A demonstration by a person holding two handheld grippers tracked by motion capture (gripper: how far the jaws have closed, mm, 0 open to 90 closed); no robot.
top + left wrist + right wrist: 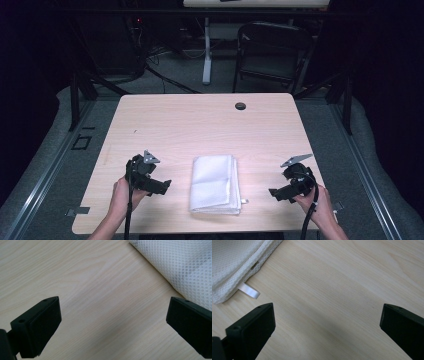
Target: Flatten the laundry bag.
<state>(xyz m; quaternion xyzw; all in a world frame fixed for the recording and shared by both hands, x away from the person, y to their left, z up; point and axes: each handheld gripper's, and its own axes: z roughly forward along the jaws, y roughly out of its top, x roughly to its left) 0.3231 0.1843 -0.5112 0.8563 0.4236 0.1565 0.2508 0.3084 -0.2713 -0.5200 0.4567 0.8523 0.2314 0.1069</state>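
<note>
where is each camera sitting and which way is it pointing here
High view: above the person's side, facing forward and down on the pale wooden table; both hands, left gripper, right gripper show.
Left gripper view: rides the left gripper, looks along its open black jaws at tabletop and the folded white mesh cloth.
Right gripper view: likewise, open jaws.
All three share the cloth.

Worktop point(87, 290): pale wood-grain laminate, smooth, low sheen. Folded cloth point(215, 184): white waffle/mesh weave, matt, rough texture; glossy satin loop tag point(249, 291) at its edge. Left claw point(113, 327), right claw point(327, 330): matt black plastic pads.
</note>
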